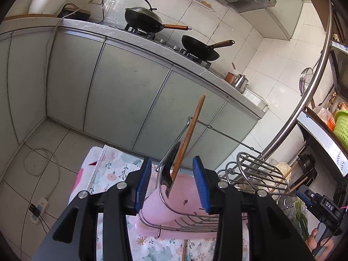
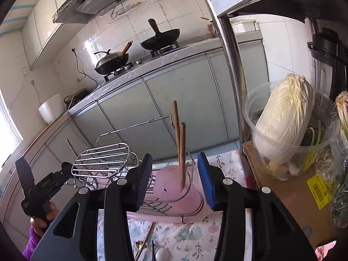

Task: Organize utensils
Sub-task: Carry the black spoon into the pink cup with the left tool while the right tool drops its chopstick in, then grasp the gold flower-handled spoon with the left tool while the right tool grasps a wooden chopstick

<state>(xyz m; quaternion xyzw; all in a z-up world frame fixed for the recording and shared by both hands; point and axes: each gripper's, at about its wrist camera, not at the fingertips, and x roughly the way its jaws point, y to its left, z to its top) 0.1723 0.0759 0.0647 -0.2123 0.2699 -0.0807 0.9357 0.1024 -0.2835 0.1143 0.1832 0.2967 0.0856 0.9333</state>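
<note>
Wooden chopsticks [image 2: 180, 150] stand upright in the pink holder [image 2: 174, 192] inside the wire rack [image 2: 121, 169] (on a floral cloth [image 2: 195, 237]). Left gripper [image 1: 171, 183] and right gripper [image 2: 174, 182] are spread, pinching nothing.

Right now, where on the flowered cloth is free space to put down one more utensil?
The flowered cloth is bare left of the wire rack, toward the floor. Its far right corner, between the pink cup and the cardboard box, is bare too. The near edge is crowded: chopsticks and a spoon lie there.
</note>
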